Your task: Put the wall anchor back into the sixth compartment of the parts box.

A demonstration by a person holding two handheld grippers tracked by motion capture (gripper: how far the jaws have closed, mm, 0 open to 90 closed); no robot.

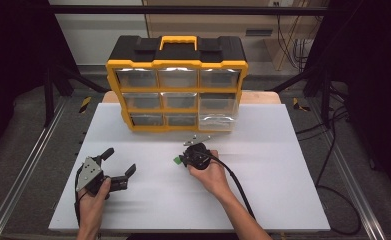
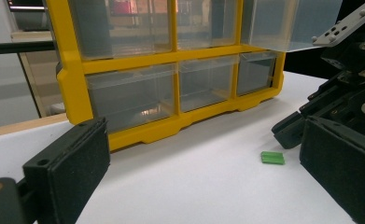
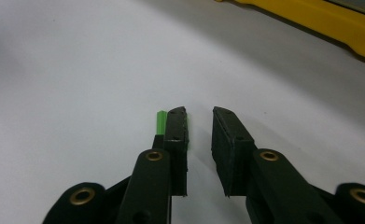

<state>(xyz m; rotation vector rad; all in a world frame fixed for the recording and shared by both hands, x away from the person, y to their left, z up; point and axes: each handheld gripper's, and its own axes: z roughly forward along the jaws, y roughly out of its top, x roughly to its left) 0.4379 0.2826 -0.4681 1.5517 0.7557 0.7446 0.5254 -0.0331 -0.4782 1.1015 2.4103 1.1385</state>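
Black jaws on your right gripper (image 3: 199, 112) sit low over the white table (image 1: 283, 190), almost together with a thin gap and nothing in it. The small green plastic block (image 3: 160, 122) lies just outside one jaw, so open wider, slide sideways until the block is in the middle, then squeeze softly; your left gripper (image 1: 119, 161) rests wide open and empty. Part of the block hides behind that jaw, so I cannot tell if they touch, and farther back the yellow and black drawer box (image 1: 177, 64) waits.
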